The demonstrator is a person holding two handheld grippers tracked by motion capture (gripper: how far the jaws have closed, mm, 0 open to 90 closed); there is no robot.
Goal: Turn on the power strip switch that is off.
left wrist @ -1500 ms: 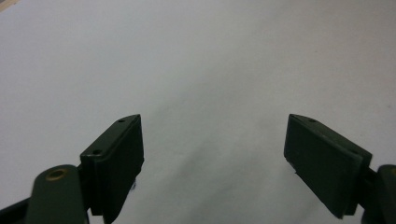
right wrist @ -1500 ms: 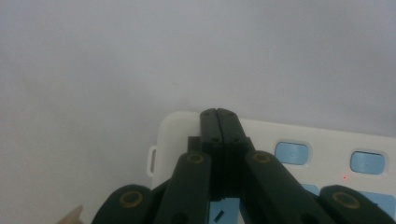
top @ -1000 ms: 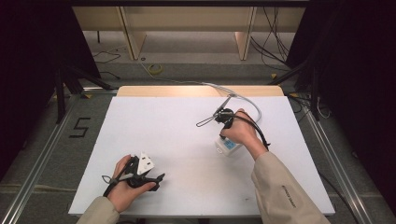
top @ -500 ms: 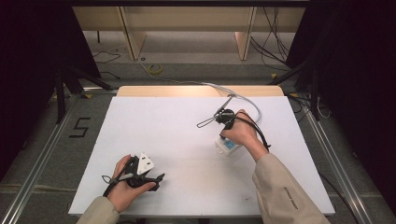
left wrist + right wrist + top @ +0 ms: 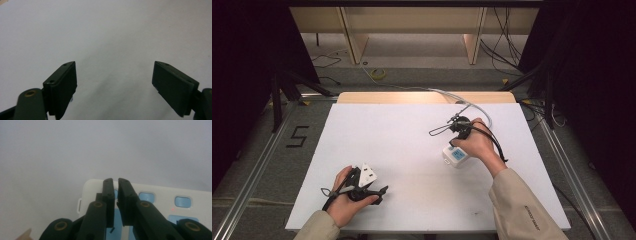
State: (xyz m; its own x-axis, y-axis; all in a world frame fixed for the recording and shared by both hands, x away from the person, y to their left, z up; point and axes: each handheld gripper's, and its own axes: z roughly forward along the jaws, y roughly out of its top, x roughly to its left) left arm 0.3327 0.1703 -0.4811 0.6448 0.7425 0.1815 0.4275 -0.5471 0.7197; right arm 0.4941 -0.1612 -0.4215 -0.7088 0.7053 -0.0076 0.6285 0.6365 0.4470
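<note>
White device (image 5: 160,202) with blue buttons, right of centre, under right gripper (image 5: 115,182), jaws barely parted and empty: likely to slip off a button or nudge it sideways.

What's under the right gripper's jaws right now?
A white device with blue buttons lies flat on the white table, directly beneath the right gripper. Its jaws, nearly together, have just been opening slightly, nothing between them. They cover part of the device's face.

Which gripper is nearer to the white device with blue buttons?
Right. The right gripper hangs directly over the white device; the left gripper lies far away at the table's near edge.
</note>
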